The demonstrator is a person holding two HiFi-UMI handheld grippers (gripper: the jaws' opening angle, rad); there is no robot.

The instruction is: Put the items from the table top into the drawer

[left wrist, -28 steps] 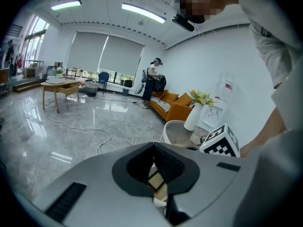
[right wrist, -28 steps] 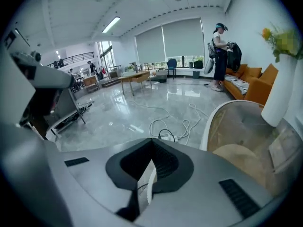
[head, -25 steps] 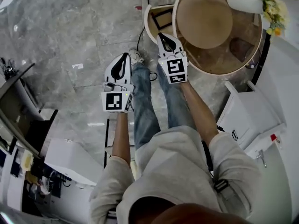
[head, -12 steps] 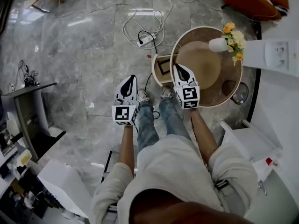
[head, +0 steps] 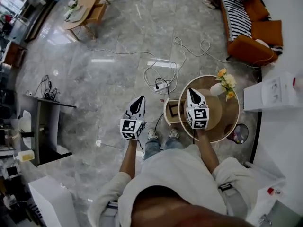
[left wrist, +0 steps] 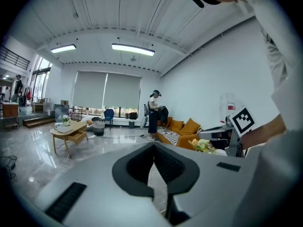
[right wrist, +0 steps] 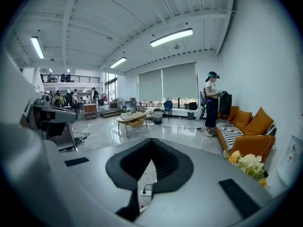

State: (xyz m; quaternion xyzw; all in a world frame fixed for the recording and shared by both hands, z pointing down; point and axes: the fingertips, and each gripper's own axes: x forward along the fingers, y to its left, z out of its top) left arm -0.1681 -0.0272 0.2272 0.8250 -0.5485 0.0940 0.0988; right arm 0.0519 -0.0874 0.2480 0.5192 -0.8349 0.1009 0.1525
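Holding nothing, both grippers keep their jaws pressed tip to tip. The right gripper (head: pixel 191 92) hangs above the round table (head: pixel 231 123), with the open drawer (head: pixel 171 111) just to its left and the flower vase (head: pixel 218 88) to its right. The left gripper (head: pixel 139 100) hovers over bare floor.

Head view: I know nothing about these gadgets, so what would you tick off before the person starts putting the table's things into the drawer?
1. Left tool empty: ok, jaws shut with nothing between them.
2. Right tool empty: ok, jaws shut, nothing held.
3. Tools ready to grasp: not ok, both need opening first.
4. Drawer open: ok, it stands pulled out at the round table's edge.
5. Items present: ok, a vase of flowers and a tan round item sit on the table.
6. Room in the drawer: cannot tell; something dark lies inside.
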